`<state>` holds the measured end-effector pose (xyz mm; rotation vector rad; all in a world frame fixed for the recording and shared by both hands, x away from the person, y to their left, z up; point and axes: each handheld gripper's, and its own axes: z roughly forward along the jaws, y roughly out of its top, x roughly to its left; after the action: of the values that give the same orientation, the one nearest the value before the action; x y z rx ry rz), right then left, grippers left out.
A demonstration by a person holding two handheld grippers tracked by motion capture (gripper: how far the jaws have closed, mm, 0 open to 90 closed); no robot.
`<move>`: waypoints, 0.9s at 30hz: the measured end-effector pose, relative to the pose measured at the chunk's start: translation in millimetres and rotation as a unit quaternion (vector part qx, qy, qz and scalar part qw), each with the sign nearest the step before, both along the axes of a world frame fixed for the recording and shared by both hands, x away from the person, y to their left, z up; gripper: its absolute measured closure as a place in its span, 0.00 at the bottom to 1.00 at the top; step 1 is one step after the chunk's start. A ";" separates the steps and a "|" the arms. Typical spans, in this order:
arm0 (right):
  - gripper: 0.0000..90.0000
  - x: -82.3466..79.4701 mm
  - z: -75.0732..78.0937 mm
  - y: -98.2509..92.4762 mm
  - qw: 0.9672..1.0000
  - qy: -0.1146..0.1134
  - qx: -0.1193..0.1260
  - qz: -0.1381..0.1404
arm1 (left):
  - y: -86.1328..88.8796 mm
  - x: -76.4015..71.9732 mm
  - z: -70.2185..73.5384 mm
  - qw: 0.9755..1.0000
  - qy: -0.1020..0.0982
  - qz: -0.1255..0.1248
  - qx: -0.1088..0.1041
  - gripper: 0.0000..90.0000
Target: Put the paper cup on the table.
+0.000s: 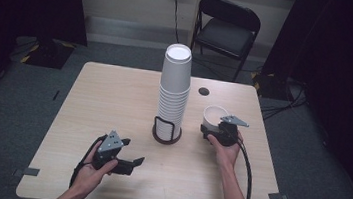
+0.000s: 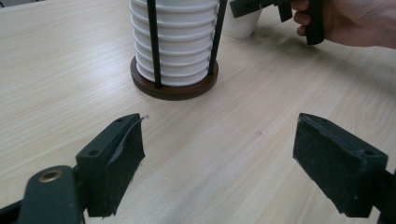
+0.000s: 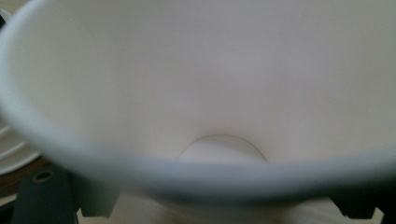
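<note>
The table (image 1: 115, 92) carries a tall stack of inverted white cups (image 1: 174, 86) seated in a wire-and-wood holder (image 1: 166, 131) near its centre. A single white cup (image 1: 213, 116) stands upright just right of the holder, mouth up, long axis vertical; seen in the right gripper view, its open mouth faces the camera and the round base (image 3: 222, 149) lies deep inside.

The right gripper (image 1: 219, 129) is closed about the cup's near wall; the jaws sit to either side of the cup low in the right gripper view, and the cup appears to be held. The left gripper (image 1: 132, 164) rests low over the near table, jaws spread wide, nothing between the pads (image 2: 123, 163).

Judged step: setting down or lifting the single cup. Squeeze is to be kept light, as the thin paper wall would buckle. The cup is to be kept vertical and clear of the stack, which would topple easily if knocked.
</note>
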<state>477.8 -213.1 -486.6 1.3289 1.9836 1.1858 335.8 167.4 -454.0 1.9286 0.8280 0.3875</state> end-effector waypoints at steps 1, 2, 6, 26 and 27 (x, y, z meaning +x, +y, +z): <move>0.15 -0.3 -0.5 -0.3 1.000 0.003 -0.007 0.000 | 0.5 0.3 0.0 1.000 0.000 0.000 0.003 0.18; 0.16 -0.6 -1.2 -0.8 1.000 0.005 -0.013 0.002 | 0.7 0.5 -0.1 1.000 -0.001 0.001 0.003 0.18; 0.16 -4.0 -1.9 -3.3 1.000 0.009 -0.014 0.002 | 0.7 0.9 -0.2 1.000 -0.001 0.001 0.004 0.18; 0.17 -35.5 20.9 -20.8 1.000 0.009 -0.002 0.006 | -3.2 0.4 -0.7 1.000 0.005 0.004 0.005 0.18; 0.17 -38.0 23.4 -22.6 1.000 0.006 0.000 0.006 | -3.8 0.2 -1.0 1.000 0.005 0.004 0.006 0.18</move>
<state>439.8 -235.7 -463.2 1.3289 2.0032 1.1854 336.0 163.6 -455.0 1.9410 0.8406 0.3896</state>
